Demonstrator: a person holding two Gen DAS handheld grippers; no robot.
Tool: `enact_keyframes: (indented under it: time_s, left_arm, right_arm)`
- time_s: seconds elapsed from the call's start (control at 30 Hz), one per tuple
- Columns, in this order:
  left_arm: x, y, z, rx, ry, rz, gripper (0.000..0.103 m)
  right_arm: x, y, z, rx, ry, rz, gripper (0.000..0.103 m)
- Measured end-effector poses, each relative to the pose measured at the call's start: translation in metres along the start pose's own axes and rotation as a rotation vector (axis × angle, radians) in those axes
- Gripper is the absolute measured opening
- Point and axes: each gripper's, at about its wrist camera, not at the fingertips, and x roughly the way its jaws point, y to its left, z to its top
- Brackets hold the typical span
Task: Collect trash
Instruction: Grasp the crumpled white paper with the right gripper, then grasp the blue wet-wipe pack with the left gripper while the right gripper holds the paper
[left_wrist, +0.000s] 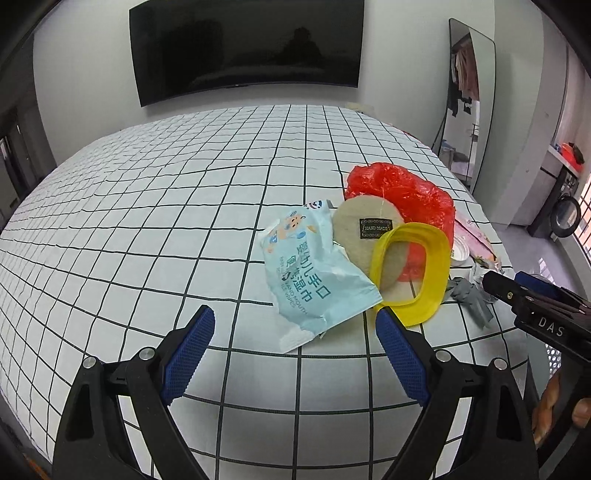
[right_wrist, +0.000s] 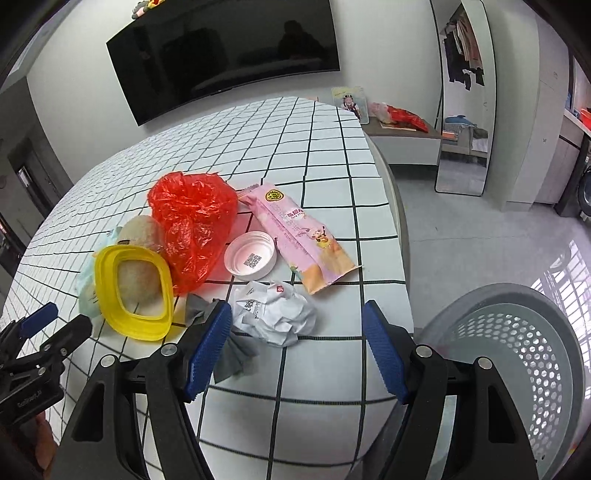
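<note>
A heap of trash lies on the grid-patterned bed (left_wrist: 147, 221). My left gripper (left_wrist: 295, 317) is open, its blue pads just short of a light blue wipes packet (left_wrist: 314, 280). Beyond that are a yellow plastic ring (left_wrist: 410, 273), a round beige pad (left_wrist: 362, 236) and a red plastic bag (left_wrist: 402, 195). My right gripper (right_wrist: 295, 314) is open too, with crumpled white paper (right_wrist: 275, 317) between its fingertips, not gripped. A grey rag (right_wrist: 236, 350) lies under its left finger. A white cap (right_wrist: 251, 258) and a pink snack packet (right_wrist: 299, 236) lie farther on.
A grey perforated basket (right_wrist: 517, 350) stands on the floor right of the bed corner. The left gripper (right_wrist: 55, 321) shows at the right wrist view's left edge, the right gripper (left_wrist: 513, 282) at the left wrist view's right. A dark TV (left_wrist: 243, 48) and a mirror (right_wrist: 465, 96) are on the far wall.
</note>
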Motion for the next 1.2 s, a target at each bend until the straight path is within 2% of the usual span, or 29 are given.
enact_keyframes:
  time_s: [0.27, 0.33, 0.4, 0.53, 0.87, 1.03, 1.2]
  left_arm:
    - [0.01, 0.008, 0.0, -0.014, 0.016, -0.005, 0.087]
    - [0.01, 0.01, -0.001, -0.017, 0.017, -0.005, 0.087]
    - [0.009, 0.01, -0.002, -0.019, 0.017, -0.005, 0.087]
    - [0.008, 0.012, -0.003, -0.025, 0.02, -0.006, 0.087]
    - [0.005, 0.015, -0.002, -0.034, 0.016, 0.002, 0.087]
    - [0.003, 0.013, 0.0, -0.037, 0.01, -0.015, 0.087]
    - [0.003, 0.011, 0.001, -0.029, 0.008, -0.002, 0.087]
  right_arm:
    - [0.01, 0.009, 0.001, -0.025, 0.011, -0.018, 0.068]
    - [0.01, 0.012, 0.001, -0.04, 0.014, -0.017, 0.055]
    - [0.01, 0.014, 0.001, -0.05, 0.015, -0.011, 0.046]
    - [0.004, 0.018, 0.0, -0.057, -0.003, -0.003, 0.039]
    - [-0.025, 0.009, -0.017, -0.002, -0.046, 0.014, 0.039]
    - [-0.037, -0.002, -0.029, 0.04, -0.045, 0.018, 0.039]
    - [-0.043, -0.01, -0.035, 0.058, -0.048, 0.013, 0.039]
